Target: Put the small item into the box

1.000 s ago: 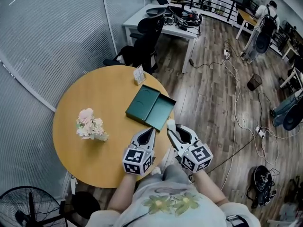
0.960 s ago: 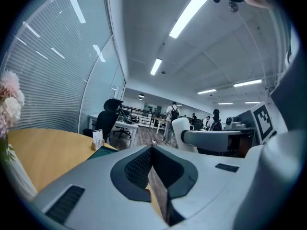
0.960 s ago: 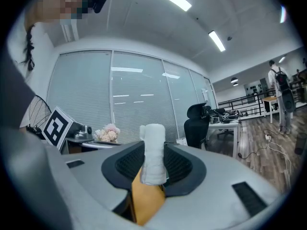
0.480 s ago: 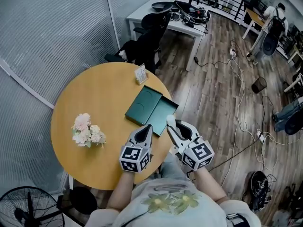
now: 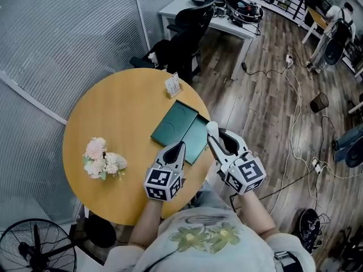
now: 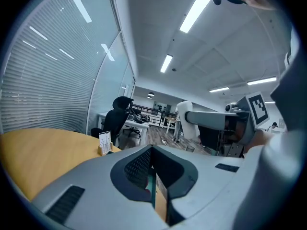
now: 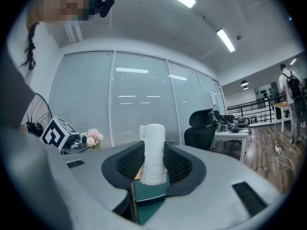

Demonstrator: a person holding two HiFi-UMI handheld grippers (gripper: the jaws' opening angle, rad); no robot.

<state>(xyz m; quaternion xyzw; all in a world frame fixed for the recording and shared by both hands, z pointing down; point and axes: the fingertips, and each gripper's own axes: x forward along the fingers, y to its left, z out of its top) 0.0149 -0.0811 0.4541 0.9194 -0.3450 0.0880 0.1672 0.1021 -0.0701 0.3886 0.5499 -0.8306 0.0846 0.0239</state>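
Observation:
On the round wooden table [image 5: 113, 106] lies a dark green box [image 5: 177, 122], open, its shallow tray beside the lid near the right edge. My right gripper [image 5: 214, 136] is shut on a small white roll [image 5: 211, 127], which stands upright between the pads [image 7: 153, 152] just off the box's right side. The green box [image 7: 149, 194] shows low between those jaws. My left gripper [image 5: 180, 146] is shut with nothing in it, its tips at the box's near edge. In the left gripper view only a sliver of the box [image 6: 152, 188] shows through the jaws.
A bunch of pink and white flowers [image 5: 102, 160] stands at the table's left. A small card holder [image 5: 173, 85] sits at the far edge. Black office chairs [image 5: 184, 38] and a white desk [image 5: 215, 10] stand beyond; cables [image 5: 295, 95] trail over the wood floor at right.
Both grippers have moved forward towards the green box, the right one carrying the white roll. The left gripper's tips now reach the box's near edge.

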